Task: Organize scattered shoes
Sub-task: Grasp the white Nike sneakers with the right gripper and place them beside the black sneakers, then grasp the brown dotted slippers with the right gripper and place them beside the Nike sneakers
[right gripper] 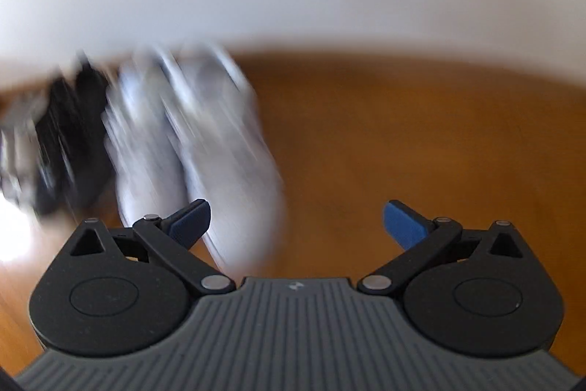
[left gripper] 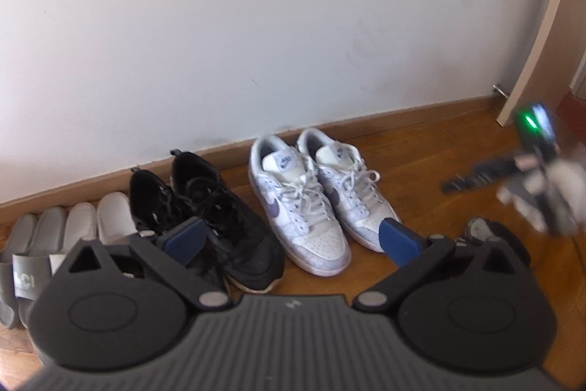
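With both the left tongs (left gripper: 289, 237) and right tongs (right gripper: 296, 224) spread apart and empty, the dark shoe (left gripper: 490, 233) lying near right on the floor looked light and soft-sided, best pinched at its stiffer heel collar

I see black mesh-cloth trainers (left gripper: 219, 226), smooth white leather sneakers (left gripper: 311, 207), matt grey rubbery slides (left gripper: 25, 262), and a glossy brown wooden floor (left gripper: 421, 149).

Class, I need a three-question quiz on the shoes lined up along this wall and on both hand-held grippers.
1. True or false: the black sneakers stand between the white slippers and the white sneakers.
2. Which pair is leftmost: A grey slides, B white sneakers, C black sneakers?
3. Fill in: both the left hand-held gripper and the right hand-held gripper are ____.

Key: 1 true; 2 A; 3 open, holding nothing.
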`<state>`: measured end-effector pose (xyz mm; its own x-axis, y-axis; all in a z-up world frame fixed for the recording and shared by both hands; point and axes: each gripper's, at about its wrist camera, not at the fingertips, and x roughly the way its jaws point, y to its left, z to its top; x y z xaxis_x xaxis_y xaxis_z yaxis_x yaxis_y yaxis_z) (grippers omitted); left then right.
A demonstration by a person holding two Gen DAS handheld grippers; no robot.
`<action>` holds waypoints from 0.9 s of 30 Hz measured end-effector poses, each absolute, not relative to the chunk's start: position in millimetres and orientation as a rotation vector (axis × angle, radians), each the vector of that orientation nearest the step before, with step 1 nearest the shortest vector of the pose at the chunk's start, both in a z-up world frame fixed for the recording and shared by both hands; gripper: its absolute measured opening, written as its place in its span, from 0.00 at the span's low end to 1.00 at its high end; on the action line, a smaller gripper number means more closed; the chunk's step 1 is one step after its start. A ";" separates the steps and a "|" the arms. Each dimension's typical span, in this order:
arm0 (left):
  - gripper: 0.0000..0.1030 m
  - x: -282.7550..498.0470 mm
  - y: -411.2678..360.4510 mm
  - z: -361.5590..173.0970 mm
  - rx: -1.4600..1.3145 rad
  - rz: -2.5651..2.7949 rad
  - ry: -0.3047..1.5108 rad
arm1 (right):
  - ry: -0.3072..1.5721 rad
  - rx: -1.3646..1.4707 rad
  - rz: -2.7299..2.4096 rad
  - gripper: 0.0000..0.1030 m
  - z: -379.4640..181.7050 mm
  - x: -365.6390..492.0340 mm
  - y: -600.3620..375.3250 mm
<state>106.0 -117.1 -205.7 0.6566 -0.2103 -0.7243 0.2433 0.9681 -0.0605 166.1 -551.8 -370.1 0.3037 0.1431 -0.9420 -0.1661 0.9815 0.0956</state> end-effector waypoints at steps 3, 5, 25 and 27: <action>0.99 108.3 -132.6 -217.7 0.062 -0.279 0.853 | 1.333 0.002 0.127 0.98 -408.1 126.8 -597.0; 0.99 108.4 -141.2 -218.0 0.068 -0.291 0.862 | 1.344 0.056 0.137 0.99 -423.7 109.8 -614.6; 0.99 96.7 -160.6 -217.0 0.092 -0.317 0.864 | 1.340 -0.095 0.109 0.25 -424.5 133.1 -590.7; 0.99 96.8 -163.1 -219.8 0.098 -0.330 0.871 | 1.308 -0.106 0.112 0.25 -418.3 148.7 -591.0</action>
